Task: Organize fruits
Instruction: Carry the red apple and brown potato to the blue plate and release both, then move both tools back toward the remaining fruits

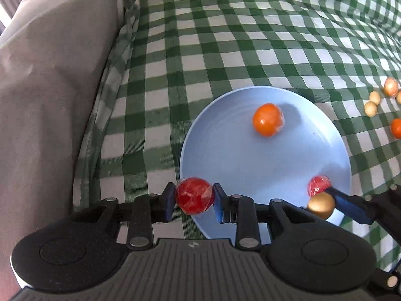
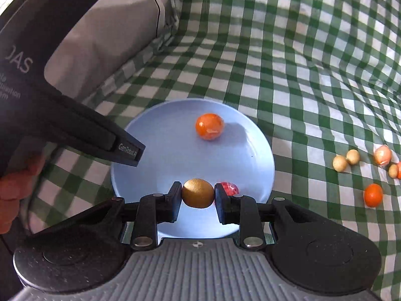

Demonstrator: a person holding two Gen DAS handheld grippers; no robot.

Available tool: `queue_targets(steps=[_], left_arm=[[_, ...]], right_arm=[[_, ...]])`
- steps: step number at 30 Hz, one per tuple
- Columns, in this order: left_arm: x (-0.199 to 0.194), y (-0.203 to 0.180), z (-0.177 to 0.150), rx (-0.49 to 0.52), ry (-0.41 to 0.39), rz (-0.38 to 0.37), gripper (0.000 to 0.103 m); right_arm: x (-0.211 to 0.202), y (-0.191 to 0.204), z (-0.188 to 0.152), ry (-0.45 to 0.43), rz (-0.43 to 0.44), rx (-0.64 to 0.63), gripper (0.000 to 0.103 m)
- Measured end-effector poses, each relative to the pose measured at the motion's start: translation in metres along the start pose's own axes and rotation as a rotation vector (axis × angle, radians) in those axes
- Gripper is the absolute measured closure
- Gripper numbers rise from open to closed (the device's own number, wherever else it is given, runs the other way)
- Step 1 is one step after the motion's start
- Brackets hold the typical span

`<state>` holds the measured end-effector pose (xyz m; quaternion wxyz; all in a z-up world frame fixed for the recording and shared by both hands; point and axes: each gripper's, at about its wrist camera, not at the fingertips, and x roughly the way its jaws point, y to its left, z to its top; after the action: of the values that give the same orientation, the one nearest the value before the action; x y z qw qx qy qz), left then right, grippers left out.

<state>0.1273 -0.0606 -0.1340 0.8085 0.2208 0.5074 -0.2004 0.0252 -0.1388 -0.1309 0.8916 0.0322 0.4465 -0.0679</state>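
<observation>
Left gripper (image 1: 194,198) clenches red fruit (image 1: 194,198) at blue plate (image 1: 225,155) rim; right gripper (image 2: 198,193) grips golden-brown fruit (image 2: 198,193) over plate's near edge; plate centre open.

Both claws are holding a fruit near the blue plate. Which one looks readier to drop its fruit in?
Probably the right claw. Its golden-brown fruit hangs over the blue plate, near the red fruit already there. The left claw holds its red fruit at the plate's rim, partly over the cloth.

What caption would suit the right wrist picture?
Right gripper holds a golden-brown fruit over a blue plate bearing an orange fruit.
</observation>
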Motion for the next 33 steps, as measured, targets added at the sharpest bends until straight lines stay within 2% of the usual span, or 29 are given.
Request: queue_targets(steps=[1,3,4,5,6,9,12,17,21,25,33], left_arm=[[-0.001,-0.001,0.002,0.014,-0.014,0.000,0.059],[-0.006,-0.001,0.004,0.032,-0.041,0.010,0.009],[-0.014,0.000,0.004,0.030,-0.066,0.025,0.003],[-0.025,0.003,0.002,0.024,-0.105,0.029,0.001],[-0.034,0.005,0.000,0.020,-0.128,0.025,0.000],[-0.065,0.012,-0.014,-0.003,-0.132,0.015,0.000],[-0.093,0.014,-0.047,-0.045,-0.139,0.022,0.000],[-0.129,0.011,-0.104,-0.039,-0.106,0.075,0.000],[-0.148,0.015,-0.138,-0.066,-0.098,0.083,0.000],[-0.160,0.013,-0.149,-0.045,-0.119,0.100,0.000],[-0.183,0.001,-0.159,-0.013,-0.175,0.091,0.000]], right_arm=[[0.006,-0.001,0.002,0.012,0.004,-0.007,0.073],[0.013,-0.001,0.005,0.033,0.017,-0.024,0.071],[0.012,-0.001,0.007,0.021,0.007,-0.023,0.066],[0.010,-0.002,0.008,0.011,-0.004,-0.027,0.048],[0.004,-0.002,0.010,0.005,-0.013,-0.034,0.032],[-0.022,-0.004,0.008,-0.032,-0.027,-0.030,0.020],[-0.055,-0.004,-0.007,-0.032,-0.023,-0.002,0.013],[-0.104,0.009,-0.049,0.022,0.026,0.021,0.008],[-0.137,0.025,-0.074,-0.028,-0.004,-0.005,0.008],[-0.161,0.031,-0.080,-0.111,-0.040,-0.013,0.007],[-0.187,0.026,-0.089,-0.179,-0.060,0.023,0.007]])
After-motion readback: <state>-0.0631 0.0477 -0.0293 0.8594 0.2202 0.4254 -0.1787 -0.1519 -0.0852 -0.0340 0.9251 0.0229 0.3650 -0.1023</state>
